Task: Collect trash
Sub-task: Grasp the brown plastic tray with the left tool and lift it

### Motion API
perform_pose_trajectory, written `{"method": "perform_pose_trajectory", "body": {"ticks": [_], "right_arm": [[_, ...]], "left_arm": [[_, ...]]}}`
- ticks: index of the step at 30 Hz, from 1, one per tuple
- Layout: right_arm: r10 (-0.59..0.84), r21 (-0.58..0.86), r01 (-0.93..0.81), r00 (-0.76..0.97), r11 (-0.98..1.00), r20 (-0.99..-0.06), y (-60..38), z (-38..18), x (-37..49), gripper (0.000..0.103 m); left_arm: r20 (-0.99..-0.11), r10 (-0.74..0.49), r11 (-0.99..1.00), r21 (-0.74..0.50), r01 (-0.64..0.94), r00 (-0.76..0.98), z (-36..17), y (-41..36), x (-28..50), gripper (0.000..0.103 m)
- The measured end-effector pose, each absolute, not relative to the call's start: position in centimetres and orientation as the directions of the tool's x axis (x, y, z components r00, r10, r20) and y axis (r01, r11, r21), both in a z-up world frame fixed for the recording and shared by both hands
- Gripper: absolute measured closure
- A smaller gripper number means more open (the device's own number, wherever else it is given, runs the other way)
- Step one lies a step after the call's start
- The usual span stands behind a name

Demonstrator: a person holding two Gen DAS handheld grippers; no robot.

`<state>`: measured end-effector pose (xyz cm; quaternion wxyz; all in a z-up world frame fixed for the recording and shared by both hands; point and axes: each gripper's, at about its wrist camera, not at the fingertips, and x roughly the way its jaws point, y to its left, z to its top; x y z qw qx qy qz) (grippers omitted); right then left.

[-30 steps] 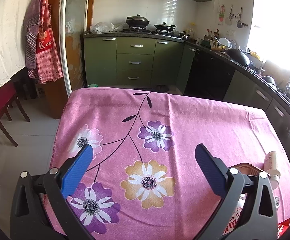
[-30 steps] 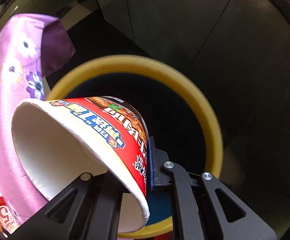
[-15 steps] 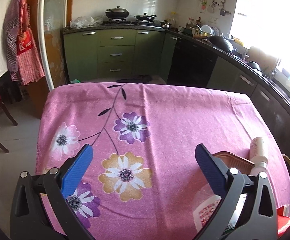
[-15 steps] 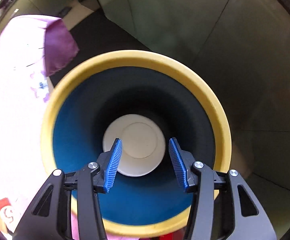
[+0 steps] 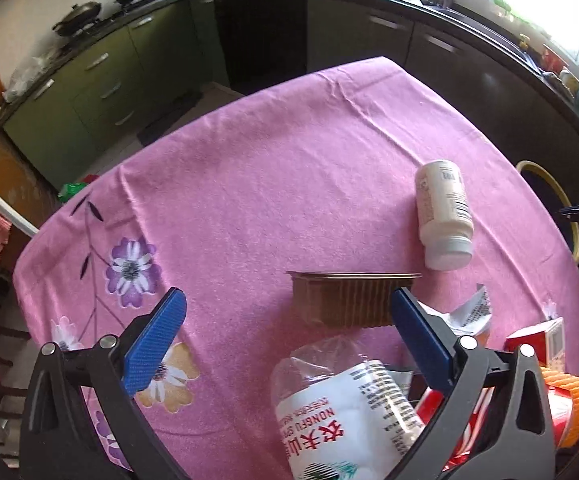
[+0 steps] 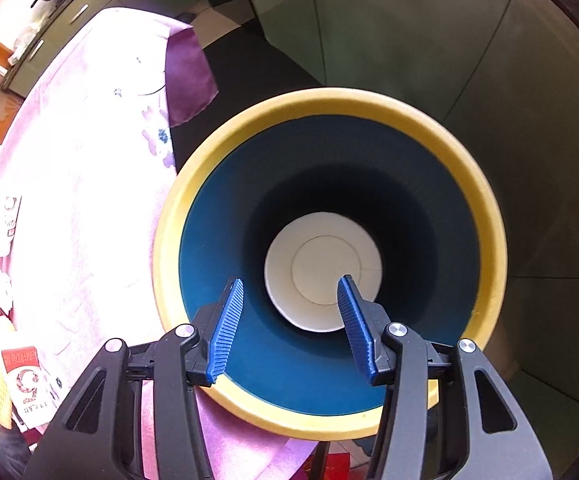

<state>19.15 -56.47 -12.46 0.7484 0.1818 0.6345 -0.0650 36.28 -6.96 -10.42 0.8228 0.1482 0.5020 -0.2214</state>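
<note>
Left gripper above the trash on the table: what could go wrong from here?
The left gripper is open over a crumpled plastic bottle and a brown tray lying close together; it may catch both or slip. The white bottle lies on its side near the table edge and could roll off if bumped.

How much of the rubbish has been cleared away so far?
One piece is done: a white cup lies at the bottom of the yellow-rimmed bin. Nothing is in hand; the right gripper hangs open over the bin, and the left gripper is open above the table. Left on the pink cloth: a white bottle, a brown tray, a plastic bag and red packets.
</note>
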Motion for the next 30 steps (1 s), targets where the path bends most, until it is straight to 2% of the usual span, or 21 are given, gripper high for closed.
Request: {"method": "perform_pose_trajectory", "body": {"ticks": [14, 23, 30], "right_arm": [[0.154, 0.205, 0.324, 0.177, 0.923, -0.972, -55.2, -14.6, 22.3, 0.053], [0.166, 0.211, 0.313, 0.167, 0.926, -0.972, -55.0, -15.4, 23.3, 0.053], [0.177, 0.221, 0.303, 0.168, 0.927, -0.97, -55.1, -16.0, 23.1, 0.052]], "left_arm": [[-0.942, -0.106, 0.789, 0.114, 0.604, 0.317, -11.0, -9.0, 36.7, 0.006], [-0.961, -0.076, 0.776, 0.11, 0.622, 0.265, -12.8, -9.7, 38.5, 0.006], [-0.946, -0.068, 0.743, 0.164, 0.649, 0.318, -13.4, -10.0, 39.9, 0.006]]}}
